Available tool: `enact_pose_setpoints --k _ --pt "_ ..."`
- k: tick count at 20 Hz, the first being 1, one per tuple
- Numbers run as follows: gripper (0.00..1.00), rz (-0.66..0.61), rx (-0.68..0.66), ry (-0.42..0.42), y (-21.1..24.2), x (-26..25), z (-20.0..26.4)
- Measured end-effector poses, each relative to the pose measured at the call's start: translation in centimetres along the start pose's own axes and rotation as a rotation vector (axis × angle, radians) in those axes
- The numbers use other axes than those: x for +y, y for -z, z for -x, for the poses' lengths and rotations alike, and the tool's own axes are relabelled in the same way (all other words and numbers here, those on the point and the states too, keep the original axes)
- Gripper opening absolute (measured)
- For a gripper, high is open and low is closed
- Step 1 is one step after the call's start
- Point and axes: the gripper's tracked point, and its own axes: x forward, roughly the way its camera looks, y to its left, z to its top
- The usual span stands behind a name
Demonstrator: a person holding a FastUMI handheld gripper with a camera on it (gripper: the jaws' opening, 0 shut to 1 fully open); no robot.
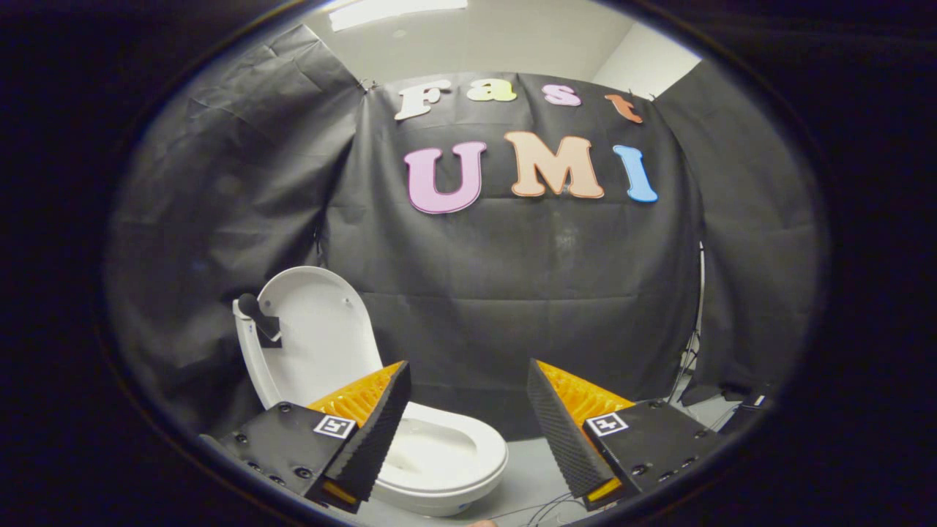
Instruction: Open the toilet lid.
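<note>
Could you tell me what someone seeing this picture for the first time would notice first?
The white toilet stands out against the black cloth wall, sitting low beyond the claw's left finger. Its lid is already raised, standing upright at the back with a small dark handle on its edge. The claw's two fingers are spread wide apart in the foreground, holding nothing, with the bowl partly hidden behind the left one.

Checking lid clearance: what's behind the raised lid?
Behind the lid hangs the black cloth wall. A dark handle sticks out at its edge. The lid covers whatever props it. The gripper is open, holding nothing.
</note>
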Motion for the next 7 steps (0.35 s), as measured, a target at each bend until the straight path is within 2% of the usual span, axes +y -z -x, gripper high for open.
enact_pose_setpoints --k 7 --pt "0.98 0.022 -0.010 -0.013 -0.43 0.26 0.06"
